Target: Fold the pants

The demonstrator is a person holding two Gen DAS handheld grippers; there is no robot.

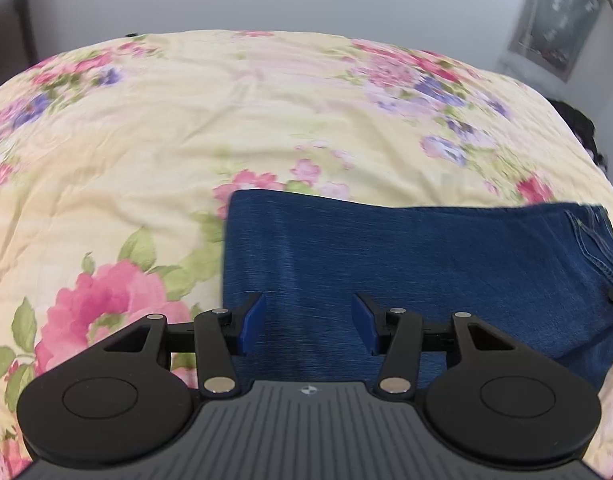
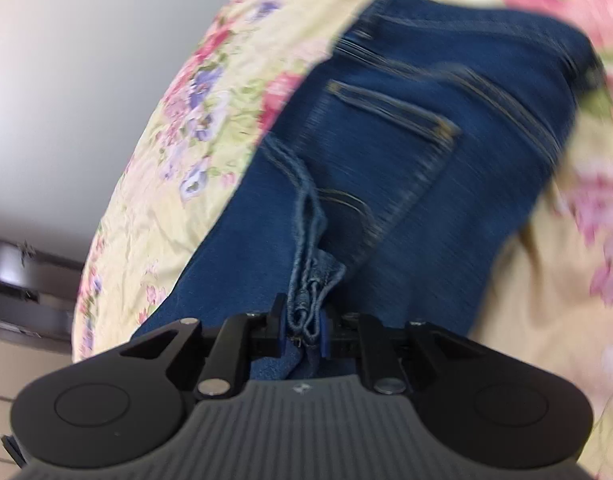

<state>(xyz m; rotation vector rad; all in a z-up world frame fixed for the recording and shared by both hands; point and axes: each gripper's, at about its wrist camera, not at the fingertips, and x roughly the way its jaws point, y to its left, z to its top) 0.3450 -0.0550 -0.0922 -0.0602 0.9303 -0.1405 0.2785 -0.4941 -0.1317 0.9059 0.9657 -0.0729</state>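
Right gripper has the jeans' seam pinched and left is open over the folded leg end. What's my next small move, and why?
Probably lower the left gripper and close it on the jeans: its jaws stand open and empty above the denim, while the right gripper already pinches the seam.

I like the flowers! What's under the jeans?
The jeans lie on a flowery bedsheet, which shows all around them. The part beneath the jeans is covered, so anything else there can't be seen.
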